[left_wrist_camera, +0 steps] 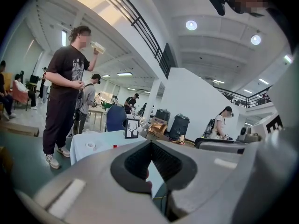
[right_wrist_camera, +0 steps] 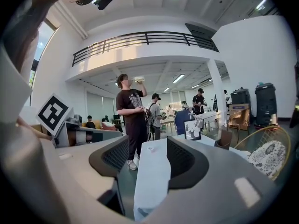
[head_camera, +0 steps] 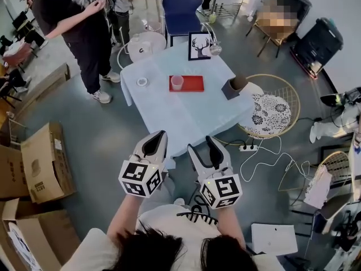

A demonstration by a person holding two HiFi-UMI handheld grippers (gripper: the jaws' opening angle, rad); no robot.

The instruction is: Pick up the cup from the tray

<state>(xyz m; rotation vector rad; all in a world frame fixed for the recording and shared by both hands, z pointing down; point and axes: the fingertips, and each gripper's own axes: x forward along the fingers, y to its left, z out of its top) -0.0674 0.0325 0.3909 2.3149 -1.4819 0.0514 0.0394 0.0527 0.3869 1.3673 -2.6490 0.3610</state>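
Observation:
A pale pink cup (head_camera: 177, 82) stands upright on the left part of a red tray (head_camera: 193, 84) near the middle of the table with the light blue cloth (head_camera: 186, 114). Both grippers are held short of the table's near edge, well away from the cup. My left gripper (head_camera: 162, 134) is shut with nothing in it; its pads meet in the left gripper view (left_wrist_camera: 150, 146), where only a red sliver of the tray (left_wrist_camera: 114, 146) shows. My right gripper (head_camera: 201, 143) is open and empty, with the table visible between its pads (right_wrist_camera: 145, 148).
A tape roll (head_camera: 142, 82) lies left of the tray. A framed deer picture (head_camera: 199, 46) stands at the table's far edge and a brown box (head_camera: 234, 87) at its right. A person (head_camera: 84, 27) stands far left, a wicker chair (head_camera: 272, 107) right, and cardboard boxes (head_camera: 42, 162) left.

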